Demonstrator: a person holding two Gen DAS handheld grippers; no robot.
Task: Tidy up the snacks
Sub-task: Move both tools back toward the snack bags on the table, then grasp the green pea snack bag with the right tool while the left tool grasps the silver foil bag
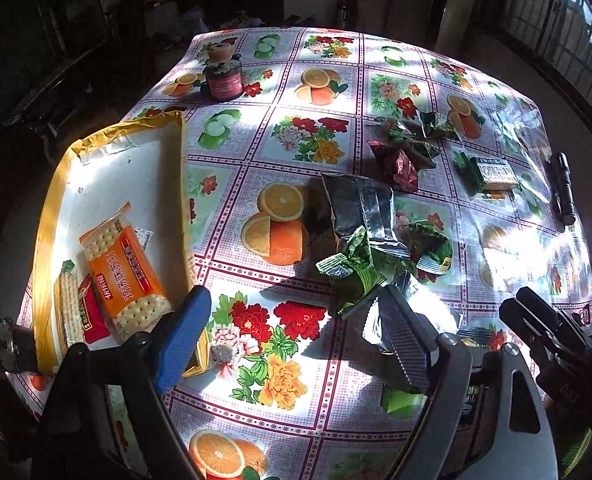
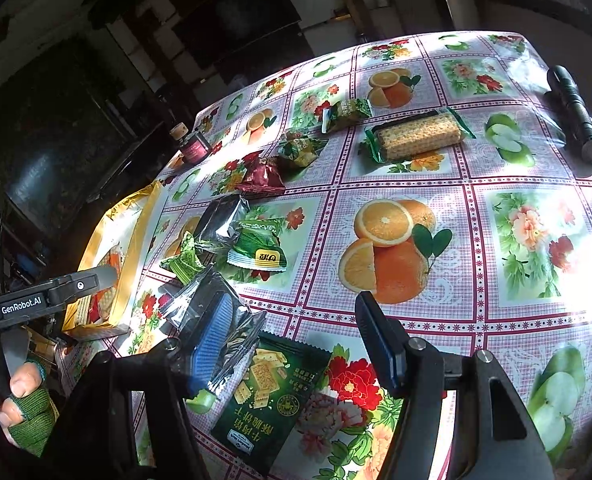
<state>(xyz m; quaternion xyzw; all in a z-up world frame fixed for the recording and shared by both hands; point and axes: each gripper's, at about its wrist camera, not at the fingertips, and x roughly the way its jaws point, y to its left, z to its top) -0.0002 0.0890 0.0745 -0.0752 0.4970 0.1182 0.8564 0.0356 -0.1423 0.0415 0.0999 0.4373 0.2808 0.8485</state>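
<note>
A yellow-rimmed box (image 1: 52, 216) sits at the left edge of the table (image 1: 336, 364) and serves as the collecting place: an orange cracker pack (image 1: 126, 276) and a red-labelled cracker pack (image 1: 84, 308) already lie flat in it at the lower left of the left wrist view. The left gripper (image 1: 292, 332) hangs just right of the box with nothing between its fingers; its jaws are opening, and the blue pad (image 1: 184, 336) stands by the box's near corner while the ribbed one is just in front of a silver foil packet (image 1: 412, 312), so I judge it free to take another snack. The right gripper (image 2: 296, 340) is parted about halfway and grips nothing; in the right wrist view its left pad lies over the silver foil packet (image 2: 212, 312), and a dark green cracker bag (image 2: 272, 396) lies flat on the table between the two fingers, which suggests that bag is its next pick. The rest of the snacks wait loose in the middle of the table: a green packet (image 2: 256, 244), a maroon packet (image 2: 262, 176), and farther off a long cracker sleeve (image 2: 418, 134). A black flashlight (image 2: 574, 114) lies at the upper right edge and a small jar (image 1: 224, 78) at the far left, both well apart from the snacks. A gloved hand (image 2: 20, 404) shows at lower left, on the left gripper's handle.
</note>
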